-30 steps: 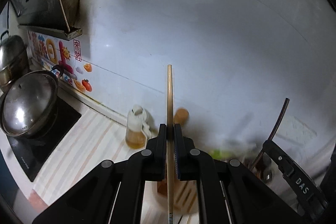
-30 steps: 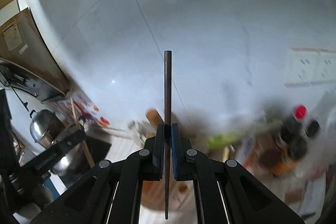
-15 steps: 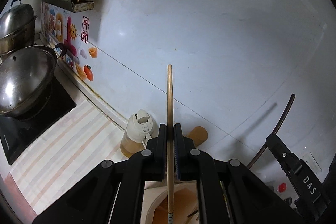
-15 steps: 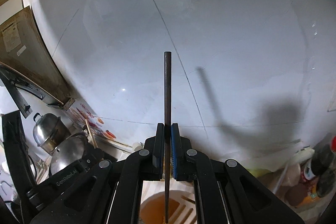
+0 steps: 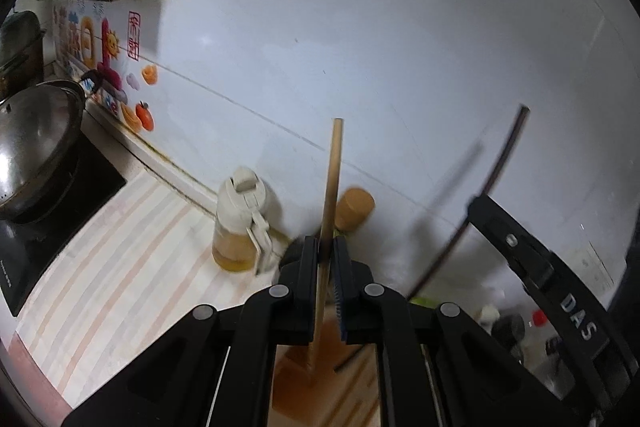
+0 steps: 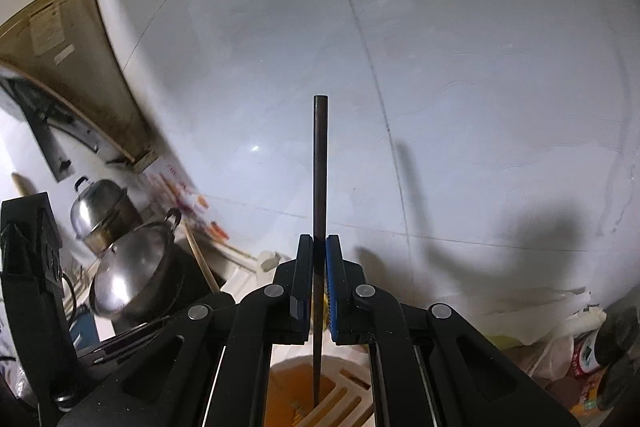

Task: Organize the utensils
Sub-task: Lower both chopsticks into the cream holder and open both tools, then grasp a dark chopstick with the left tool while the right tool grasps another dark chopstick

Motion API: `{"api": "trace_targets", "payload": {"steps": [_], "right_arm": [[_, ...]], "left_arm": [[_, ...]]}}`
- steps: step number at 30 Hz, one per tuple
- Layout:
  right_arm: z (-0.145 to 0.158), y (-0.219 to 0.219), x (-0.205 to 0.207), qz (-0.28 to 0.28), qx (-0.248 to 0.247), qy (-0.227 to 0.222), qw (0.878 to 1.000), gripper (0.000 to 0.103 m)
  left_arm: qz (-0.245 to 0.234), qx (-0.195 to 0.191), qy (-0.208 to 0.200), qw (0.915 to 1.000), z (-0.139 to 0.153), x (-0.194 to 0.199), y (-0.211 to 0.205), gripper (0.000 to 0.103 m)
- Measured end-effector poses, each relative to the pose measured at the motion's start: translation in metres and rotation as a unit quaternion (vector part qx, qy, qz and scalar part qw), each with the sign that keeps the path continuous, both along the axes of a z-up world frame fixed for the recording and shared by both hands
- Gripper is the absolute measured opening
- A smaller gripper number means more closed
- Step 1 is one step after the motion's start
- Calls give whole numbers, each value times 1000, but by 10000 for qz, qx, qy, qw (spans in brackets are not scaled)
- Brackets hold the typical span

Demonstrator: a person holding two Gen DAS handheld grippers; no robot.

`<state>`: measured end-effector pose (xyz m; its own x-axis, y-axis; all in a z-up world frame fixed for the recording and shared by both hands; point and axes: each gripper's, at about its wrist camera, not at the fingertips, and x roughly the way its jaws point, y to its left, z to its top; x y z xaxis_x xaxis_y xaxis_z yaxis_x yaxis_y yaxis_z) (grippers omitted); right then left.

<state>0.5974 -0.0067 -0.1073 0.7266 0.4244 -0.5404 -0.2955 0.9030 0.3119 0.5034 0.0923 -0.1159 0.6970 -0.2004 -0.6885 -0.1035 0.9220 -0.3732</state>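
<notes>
Left gripper (image 5: pixel 327 247) is loosening on a tilted wooden chopstick (image 5: pixel 331 187), tip in the holder (image 5: pixel 296 379) at 6 o'clock. Right gripper (image 6: pixel 319 247) clenches a dark chopstick (image 6: pixel 321 167) over the holder.

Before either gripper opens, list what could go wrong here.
1. The wooden chopstick sits tilted in the left gripper, so it may miss the holder below.
2. The dark chopstick in the right gripper hangs beside a slot divider and might catch on it.
</notes>
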Motion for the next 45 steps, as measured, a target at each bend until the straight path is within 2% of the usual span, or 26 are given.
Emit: {"api": "trace_targets", "payload": {"steps": [4, 6, 8, 9, 11, 12, 14, 15, 18, 22, 26, 27, 29, 35, 37, 38, 39, 41, 45], "right_arm": [[-1, -2, -1, 246, -7, 351, 9991, 9], [2, -6, -6, 245, 51, 391, 9989, 26], [6, -12, -14, 184, 138, 436, 9988, 34], [9, -14, -18, 155, 156, 448, 9988, 34], [13, -20, -29, 57, 163, 510, 9985, 40], [17, -25, -35, 23, 159, 534, 9984, 48], [21, -33, -51, -157, 63, 605, 9980, 58], [22, -37, -57, -227, 30, 632, 9977, 65], [17, -49, -84, -509, -114, 835, 9951, 77], [1, -68, -117, -902, -316, 1130, 9890, 82], [-27, -91, -148, -1241, -376, 1516, 9799, 84], [-35, -96, -156, -1323, -431, 1595, 9773, 89], [-52, -106, -167, -1483, -498, 1792, 9713, 93], [-108, -144, -198, -1957, -603, 2374, 9496, 93], [-126, -159, -208, -2088, -543, 2557, 9424, 89], [-133, -164, -210, -2094, -512, 2645, 9400, 77], [-146, -172, -213, -2082, -475, 2824, 9352, 57], [-168, -184, -217, -2054, -395, 3129, 9265, 41], [-204, -201, -224, -2108, -416, 3508, 9115, 40]], "left_arm": [[-151, 159, 157, 9996, 9, -15, -1, 9], [-147, 311, 126, 9993, 18, -27, 1, 21], [-6, 415, 129, 9991, 27, -38, 7, 87], [86, 463, 40, 9989, 32, -46, 11, 94], [231, 585, -106, 9980, 41, -62, 18, 96], [239, 620, -102, 9977, 43, -66, 20, 96], [292, 672, -71, 9973, 47, -76, 24, 103], [302, 706, -89, 9970, 48, -82, 25, 103], [460, 1064, -88, 9932, 46, -101, 25, 103], [349, 1141, 86, 9928, 31, -122, 18, 103], [75, 1216, 445, 9916, 2, -137, 0, 103], [-8, 1245, 535, 9908, -7, -140, -6, 103], [-171, 1373, 737, 9876, -27, -145, -19, 103], [-726, 1713, 1304, 9738, -83, -153, -57, 103], [-866, 1875, 1435, 9679, -100, -157, -68, 103], [-1011, 1960, 1527, 9633, -113, -158, -76, 103], [-1104, 2055, 1598, 9592, -122, -159, -82, 103], [-1322, 2218, 1737, 9503, -142, -161, -94, 103], [-1718, 2432, 1980, 9339, -179, -160, -113, 101]]}}
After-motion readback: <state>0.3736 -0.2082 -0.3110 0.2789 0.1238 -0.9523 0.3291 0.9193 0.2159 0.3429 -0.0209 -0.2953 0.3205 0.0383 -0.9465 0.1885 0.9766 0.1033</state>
